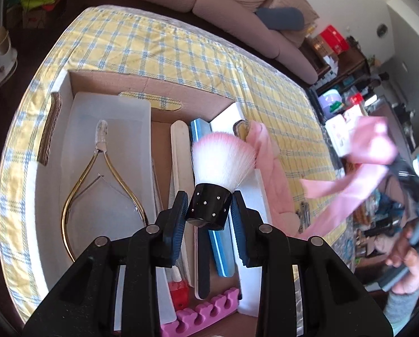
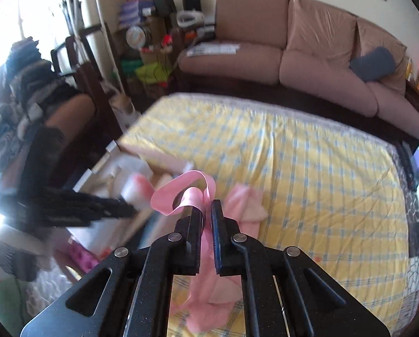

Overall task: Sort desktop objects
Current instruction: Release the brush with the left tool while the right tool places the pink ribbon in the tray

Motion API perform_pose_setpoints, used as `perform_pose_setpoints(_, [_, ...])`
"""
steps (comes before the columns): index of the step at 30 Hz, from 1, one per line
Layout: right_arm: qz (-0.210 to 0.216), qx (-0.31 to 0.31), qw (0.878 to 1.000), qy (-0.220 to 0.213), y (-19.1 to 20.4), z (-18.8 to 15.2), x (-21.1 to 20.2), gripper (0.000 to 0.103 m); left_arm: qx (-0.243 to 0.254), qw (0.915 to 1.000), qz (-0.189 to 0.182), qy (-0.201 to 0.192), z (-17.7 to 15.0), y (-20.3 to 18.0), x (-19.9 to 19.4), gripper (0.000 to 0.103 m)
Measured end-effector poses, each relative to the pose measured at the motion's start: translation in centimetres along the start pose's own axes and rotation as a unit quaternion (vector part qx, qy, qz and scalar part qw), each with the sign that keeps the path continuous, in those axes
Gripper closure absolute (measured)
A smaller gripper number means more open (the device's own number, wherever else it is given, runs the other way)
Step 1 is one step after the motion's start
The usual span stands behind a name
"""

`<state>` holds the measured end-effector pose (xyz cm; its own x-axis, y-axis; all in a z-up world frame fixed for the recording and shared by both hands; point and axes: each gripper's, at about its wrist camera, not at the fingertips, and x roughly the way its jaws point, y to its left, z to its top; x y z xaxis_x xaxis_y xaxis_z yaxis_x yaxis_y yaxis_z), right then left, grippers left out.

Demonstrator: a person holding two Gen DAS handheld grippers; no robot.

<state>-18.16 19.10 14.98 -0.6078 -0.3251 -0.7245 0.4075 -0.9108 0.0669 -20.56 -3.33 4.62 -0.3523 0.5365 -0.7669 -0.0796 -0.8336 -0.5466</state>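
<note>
My left gripper (image 1: pixel 208 209) is shut on the black studded base of a white and pink brush (image 1: pixel 222 157), held above the cardboard box (image 1: pixel 153 87). The box holds a clear tray (image 1: pixel 111 118) with gold cuticle nippers (image 1: pixel 102 179), nail files (image 1: pixel 181 154), a blue buffer (image 1: pixel 222 255) and a pink toe separator (image 1: pixel 206 311). My right gripper (image 2: pixel 207 212) is shut on a pink ribbon (image 2: pixel 181 193), lifted above the table; it shows blurred at the right of the left wrist view (image 1: pixel 361 168). A pink cloth (image 2: pixel 246 205) lies beside the box (image 1: pixel 271 174).
The table has a yellow and blue plaid cloth (image 2: pixel 307 174). A brown sofa (image 2: pixel 293 56) stands behind it. Cluttered shelves (image 1: pixel 350 70) and chairs (image 2: pixel 77 64) surround the table. The left gripper appears blurred at left in the right wrist view (image 2: pixel 69 210).
</note>
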Motion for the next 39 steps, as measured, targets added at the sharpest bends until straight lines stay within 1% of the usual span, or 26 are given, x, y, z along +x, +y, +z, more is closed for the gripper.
perform_pose_setpoints(1, [0.004,-0.004,1.000,-0.013,0.5,0.8,-1.3,0.097,-0.013,0.9999,-0.003,-0.002,0.1,0.2,0.0,0.076])
perform_pose_setpoints(2, [0.010,-0.006,1.000,-0.024,1.0,1.6,-2.4,0.097,-0.028,0.9996,0.000,-0.009,0.1,0.6,0.0,0.076])
perform_pose_setpoints(3, [0.017,-0.008,0.999,-0.037,1.6,2.4,-3.7,0.097,-0.037,0.9992,-0.006,-0.015,0.2,0.8,-0.1,0.075])
perform_pose_setpoints(5, [0.032,-0.013,0.998,-0.053,2.8,3.7,-5.7,0.097,-0.052,0.9983,-0.016,-0.019,0.2,1.0,-0.3,0.064])
perform_pose_setpoints(6, [0.039,-0.017,0.997,-0.060,3.6,4.5,-6.5,0.097,-0.054,0.9980,-0.023,-0.021,0.3,0.9,-0.6,0.063])
perform_pose_setpoints(10, [0.071,-0.026,0.994,-0.074,6.5,6.3,-8.8,0.097,-0.046,0.9975,-0.036,-0.039,0.4,0.6,-3.3,0.060])
perform_pose_setpoints(14, [0.110,-0.025,0.991,-0.068,9.2,6.5,-9.1,0.097,-0.028,0.9965,-0.044,-0.066,-0.2,1.1,-8.1,0.054])
perform_pose_setpoints(17, [0.123,-0.037,0.991,-0.048,11.3,5.4,-7.3,0.097,-0.016,0.9965,-0.032,-0.076,-1.0,2.3,-11.0,0.053])
perform_pose_setpoints(19, [0.130,-0.041,0.990,-0.033,12.6,4.4,-5.4,0.097,-0.007,0.9967,-0.023,-0.078,-1.6,3.2,-12.2,0.053])
perform_pose_setpoints(22, [0.127,-0.055,0.990,-0.006,14.2,2.0,-2.3,0.097,0.016,0.9980,-0.012,-0.060,-2.4,3.6,-12.7,0.053])
perform_pose_setpoints(23, [0.124,-0.057,0.991,0.003,14.6,1.2,-1.4,0.097,0.020,0.9982,-0.014,-0.055,-2.7,3.8,-12.7,0.053])
perform_pose_setpoints(26, [0.115,-0.063,0.990,0.048,15.1,-1.9,1.7,0.097,0.022,0.9984,-0.023,-0.047,-3.5,4.0,-12.4,0.053])
perform_pose_setpoints(28, [0.097,-0.074,0.989,0.086,15.2,-3.9,3.4,0.097,0.025,0.9986,-0.027,-0.039,-4.1,4.1,-12.0,0.053])
perform_pose_setpoints(30, [0.068,-0.084,0.987,0.122,14.8,-5.4,4.9,0.097,0.025,0.9986,-0.034,-0.032,-4.4,4.0,-11.4,0.053])
perform_pose_setpoints(32, [0.052,-0.086,0.984,0.148,14.4,-6.6,5.8,0.097,0.029,0.9986,-0.037,-0.026,-4.8,3.7,-10.9,0.053])
perform_pose_setpoints(34, [0.039,-0.093,0.981,0.163,13.9,-7.1,6.3,0.097,0.034,0.9985,-0.039,-0.019,-5.1,3.3,-10.4,0.053])
perform_pose_setpoints(36, [0.016,-0.111,0.978,0.175,14.3,-7.3,6.8,0.096,0.040,0.9984,-0.039,-0.012,-5.4,2.7,-9.8,0.052])
perform_pose_setpoints(38, [0.010,-0.119,0.977,0.179,14.6,-7.0,7.0,0.096,0.051,0.9982,-0.030,-0.010,-6.0,2.1,-9.5,0.051])
perform_pose_setpoints(39, [0.010,-0.117,0.976,0.185,14.7,-7.0,7.1,0.094,0.056,0.9981,-0.024,-0.009,-6.2,1.8,-9.4,0.051])
